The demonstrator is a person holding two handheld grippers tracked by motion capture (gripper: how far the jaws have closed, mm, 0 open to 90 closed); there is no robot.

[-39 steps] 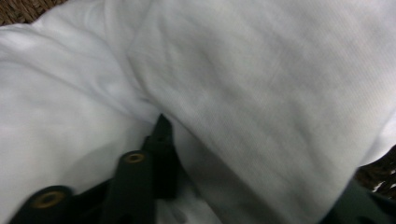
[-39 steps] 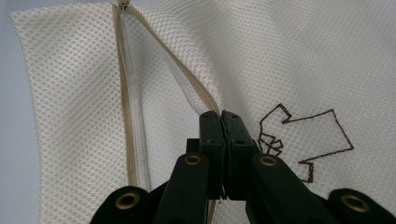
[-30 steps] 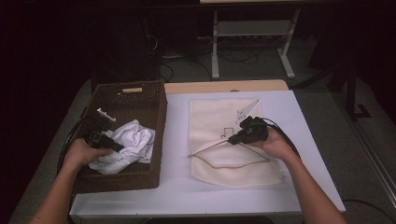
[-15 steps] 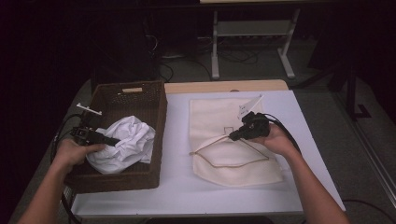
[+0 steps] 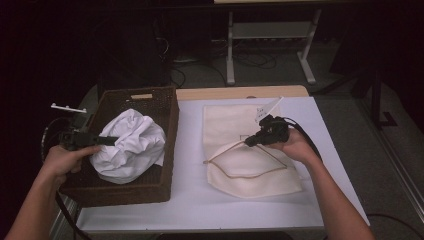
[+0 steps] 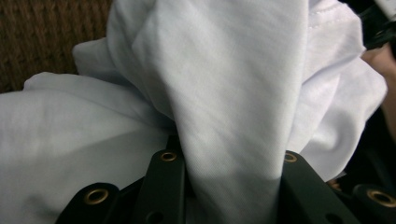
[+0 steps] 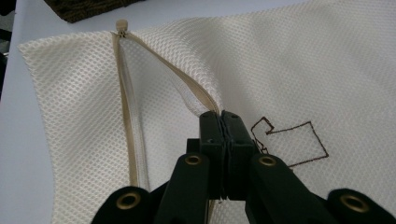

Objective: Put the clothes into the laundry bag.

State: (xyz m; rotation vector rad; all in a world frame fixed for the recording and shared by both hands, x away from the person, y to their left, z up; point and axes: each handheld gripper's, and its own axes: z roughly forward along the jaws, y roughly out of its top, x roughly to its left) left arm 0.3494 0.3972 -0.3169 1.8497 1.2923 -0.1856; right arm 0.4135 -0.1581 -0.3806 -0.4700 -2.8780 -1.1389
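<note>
A crumpled white cloth [image 5: 130, 145] lies in a brown wicker basket [image 5: 172, 130] at the table's left. My left gripper [image 5: 114, 140] reaches in from the basket's left side. Its jaws have just been closing, and they pinch a thick fold of the cloth [image 6: 224, 93] between them [image 6: 229, 163]. A cream mesh bag [image 5: 235, 125] lies flat on the table's right. My right gripper [image 5: 248, 143] is shut on the upper lip of its open zipper mouth [image 7: 222, 116] and holds it slightly raised. The zipper [image 7: 126, 116] runs away to its pull [image 7: 121, 24].
The white table [image 5: 190, 150] has bare space between basket and bag and along the front edge. A brown stitched outline [image 7: 294, 140] marks the bag. The basket's woven wall [image 6: 42, 37] stands behind the cloth. A metal rack [image 5: 270, 45] and cables sit on the floor beyond.
My left hand has risen and drawn back to the left, pulling the cloth up into a taller bunch. The right hand and the bag have stayed put.
</note>
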